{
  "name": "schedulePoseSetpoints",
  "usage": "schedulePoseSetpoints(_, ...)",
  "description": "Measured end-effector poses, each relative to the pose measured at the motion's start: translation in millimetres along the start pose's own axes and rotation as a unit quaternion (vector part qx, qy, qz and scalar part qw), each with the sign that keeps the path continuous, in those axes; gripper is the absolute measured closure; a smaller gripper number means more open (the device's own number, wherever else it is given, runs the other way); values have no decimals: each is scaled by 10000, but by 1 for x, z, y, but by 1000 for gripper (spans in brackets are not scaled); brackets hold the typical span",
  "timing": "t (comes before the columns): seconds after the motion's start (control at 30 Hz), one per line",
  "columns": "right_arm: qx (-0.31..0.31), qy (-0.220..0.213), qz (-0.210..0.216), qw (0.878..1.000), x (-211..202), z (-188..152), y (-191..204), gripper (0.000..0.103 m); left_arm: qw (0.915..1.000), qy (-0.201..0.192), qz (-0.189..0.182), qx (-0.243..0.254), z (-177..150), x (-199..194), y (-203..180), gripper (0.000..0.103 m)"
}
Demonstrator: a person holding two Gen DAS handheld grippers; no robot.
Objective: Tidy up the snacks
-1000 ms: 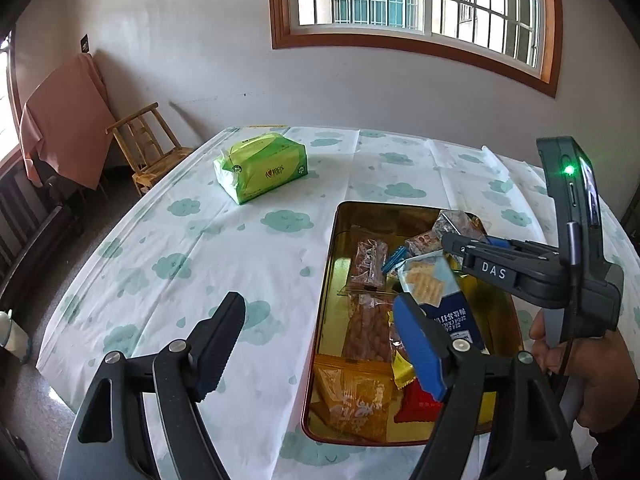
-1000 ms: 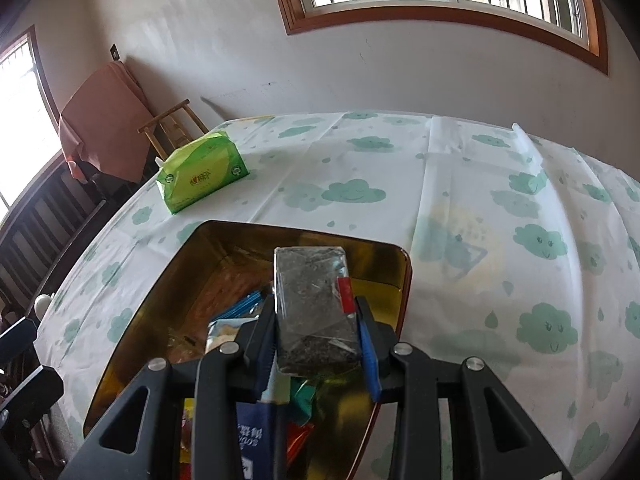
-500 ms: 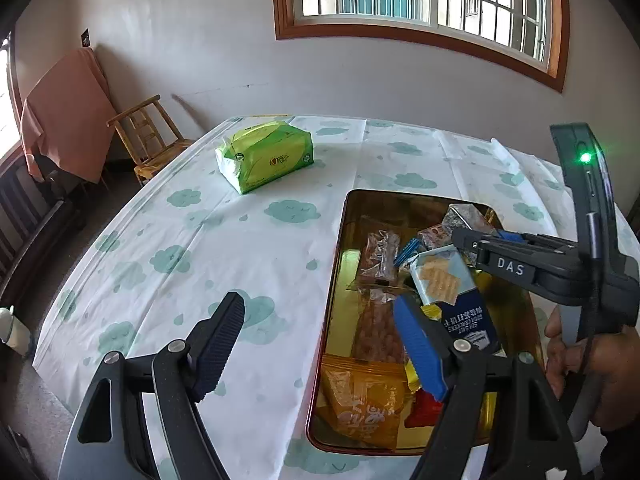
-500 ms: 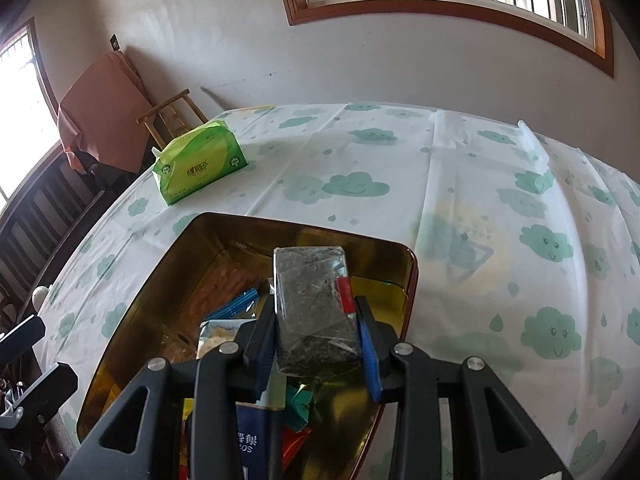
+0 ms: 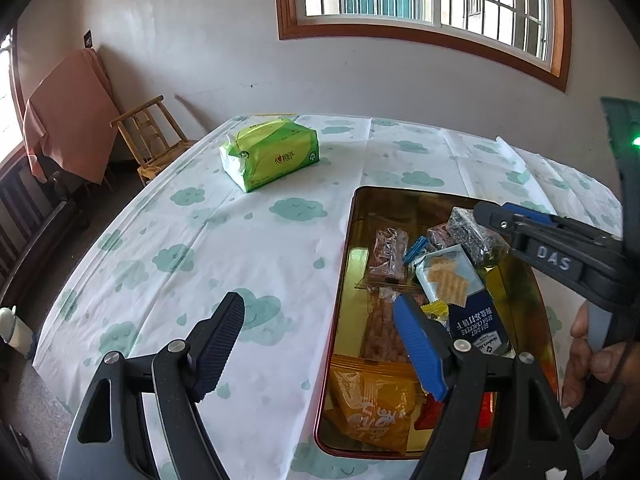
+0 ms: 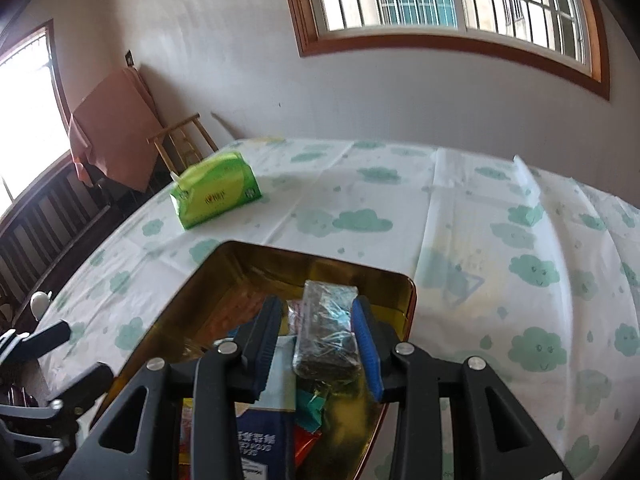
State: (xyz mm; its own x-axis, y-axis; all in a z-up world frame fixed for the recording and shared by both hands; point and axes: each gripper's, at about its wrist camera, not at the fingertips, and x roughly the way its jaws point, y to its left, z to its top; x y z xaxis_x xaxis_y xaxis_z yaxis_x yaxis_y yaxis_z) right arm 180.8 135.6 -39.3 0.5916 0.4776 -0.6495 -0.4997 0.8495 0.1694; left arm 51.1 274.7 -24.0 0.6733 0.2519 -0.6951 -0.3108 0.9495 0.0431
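Observation:
A gold tin tray (image 5: pixel 516 280) with a red rim (image 6: pixel 404 312) holds several snack packets, among them a blue cracker box (image 5: pixel 460 296) and an orange packet (image 5: pixel 372 408). My right gripper (image 6: pixel 316 340) has opened over the tray's far end. A dark clear-wrapped snack bar (image 6: pixel 326 332) lies between its fingers, against the right blue pad and apart from the left one. It also shows in the left wrist view (image 5: pixel 472 236) at the right gripper's tip. My left gripper (image 5: pixel 320 344) is open and empty, straddling the tray's left rim.
A green tissue pack (image 5: pixel 270 158) lies on the cloud-print tablecloth (image 5: pixel 200 248) beyond the tray. A wooden chair (image 5: pixel 154 136) and a cloth-covered piece of furniture (image 5: pixel 68 120) stand past the table's left edge. The cloth (image 6: pixel 520 260) extends right of the tray.
My right gripper has opened and dropped lower into the tray, and the dark snack bar has gone from clamped to loose between its fingers. My left gripper stayed open.

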Motion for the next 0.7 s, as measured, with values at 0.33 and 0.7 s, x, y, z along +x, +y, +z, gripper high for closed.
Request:
schedulePoseSetpoints(0.33,-203,-447,49,9988,-48,-13,22,66,9998,-164,21,-85,-2,-13,2,28)
schedulePoseSetpoints(0.7,-167,-1025,-5,9946,-129,-46,33,59,9975,-660,176,-164,-9,-63,-3,24)
